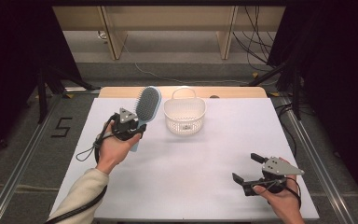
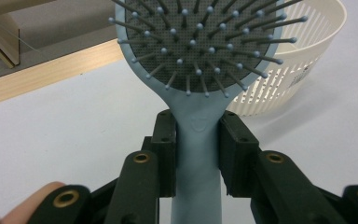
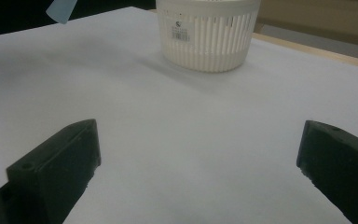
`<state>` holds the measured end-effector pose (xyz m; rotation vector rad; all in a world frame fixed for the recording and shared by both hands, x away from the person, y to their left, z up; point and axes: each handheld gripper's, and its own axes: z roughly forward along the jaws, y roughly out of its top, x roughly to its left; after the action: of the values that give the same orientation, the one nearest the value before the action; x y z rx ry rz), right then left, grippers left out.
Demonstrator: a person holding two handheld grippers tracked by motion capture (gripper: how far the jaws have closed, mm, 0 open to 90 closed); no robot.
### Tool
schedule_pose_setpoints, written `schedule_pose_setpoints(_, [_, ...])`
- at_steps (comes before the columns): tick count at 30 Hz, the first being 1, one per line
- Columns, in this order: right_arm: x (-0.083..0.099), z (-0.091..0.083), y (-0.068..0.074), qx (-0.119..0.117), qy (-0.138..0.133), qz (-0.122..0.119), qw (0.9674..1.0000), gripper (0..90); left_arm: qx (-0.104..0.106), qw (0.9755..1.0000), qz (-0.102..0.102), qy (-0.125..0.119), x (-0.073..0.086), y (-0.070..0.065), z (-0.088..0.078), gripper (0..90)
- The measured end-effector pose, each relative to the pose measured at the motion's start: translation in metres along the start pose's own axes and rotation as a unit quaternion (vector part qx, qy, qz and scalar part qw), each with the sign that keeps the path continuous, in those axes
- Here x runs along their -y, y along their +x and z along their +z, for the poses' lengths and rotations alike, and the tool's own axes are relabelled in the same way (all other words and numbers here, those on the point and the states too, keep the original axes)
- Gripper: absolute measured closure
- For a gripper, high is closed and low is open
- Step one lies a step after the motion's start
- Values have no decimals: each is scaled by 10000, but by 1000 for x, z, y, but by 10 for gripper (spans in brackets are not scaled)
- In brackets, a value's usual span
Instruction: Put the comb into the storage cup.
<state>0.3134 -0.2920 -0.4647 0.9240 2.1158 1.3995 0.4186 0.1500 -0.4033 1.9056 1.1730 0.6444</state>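
A light blue hairbrush (image 1: 147, 106) with a dark bristle pad is held off the table at the left, head pointing away from me. My left gripper (image 1: 137, 127) is shut on its handle (image 2: 199, 154), with both black jaws pressing the handle's sides just below the head (image 2: 200, 39). A white slotted plastic basket (image 1: 185, 115) with a thin handle stands just right of the brush head. My right gripper (image 1: 248, 167) rests low near the table's front right corner, jaws wide apart with nothing between them; its view looks across the table at the basket (image 3: 207, 35).
The white table top (image 1: 191, 163) has a wooden strip along its far edge (image 1: 233, 92). A black cable (image 1: 86, 154) loops from the left gripper across the table's left side. Metal rails and dark stands flank the table.
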Motion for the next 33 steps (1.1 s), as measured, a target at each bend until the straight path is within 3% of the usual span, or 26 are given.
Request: schedule_pose_setpoints(33, [0,0,0,5,-27,-2,10000,2,-32,9991,138,-411,1,1,1,699])
